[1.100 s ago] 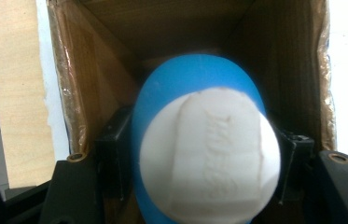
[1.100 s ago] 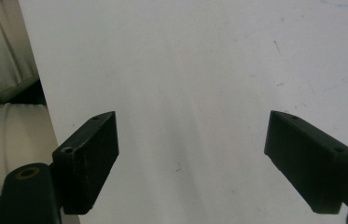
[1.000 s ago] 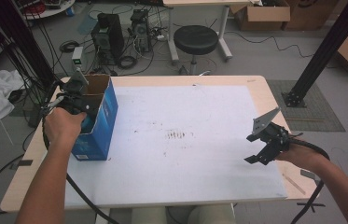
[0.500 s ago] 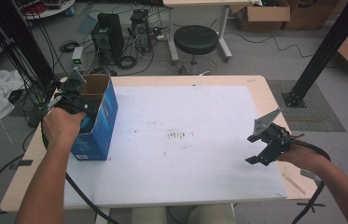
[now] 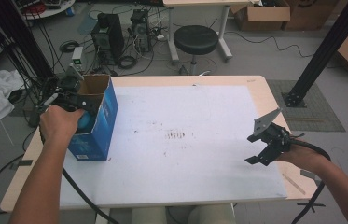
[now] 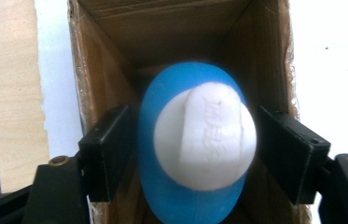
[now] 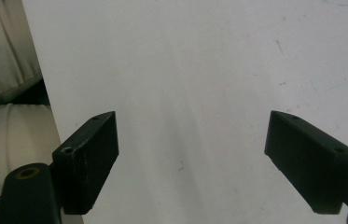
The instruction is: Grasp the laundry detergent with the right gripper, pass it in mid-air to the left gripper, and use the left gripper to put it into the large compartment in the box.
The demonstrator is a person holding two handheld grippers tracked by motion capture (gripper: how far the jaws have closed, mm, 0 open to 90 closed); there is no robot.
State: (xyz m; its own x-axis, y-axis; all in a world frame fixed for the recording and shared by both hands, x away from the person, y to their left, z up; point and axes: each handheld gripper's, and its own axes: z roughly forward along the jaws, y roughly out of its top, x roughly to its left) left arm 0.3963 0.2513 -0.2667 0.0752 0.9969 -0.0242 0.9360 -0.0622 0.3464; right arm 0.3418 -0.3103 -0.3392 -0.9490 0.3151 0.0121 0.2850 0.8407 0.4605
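So the left gripper (image 6: 195, 144) is poking into the open top of the blue cardboard box (image 5: 98, 122) at the table's (image 5: 237, 81) left edge. Its jaws have just been opening, and the blue bottle with the white cap (image 6: 195, 140) sits between them inside the box, a thin gap showing on the right side. The right gripper (image 5: 266, 148) hangs over the white mat (image 5: 185, 163) near the right edge, its 2 jaws spread wide around nothing.

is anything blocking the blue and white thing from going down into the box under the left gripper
Nothing visible does. The blue and white object sits between the left gripper's jaws, which have just been opening, above the mouth of the cardboard box; the interior behind it looks bare, though its bottom is hidden.
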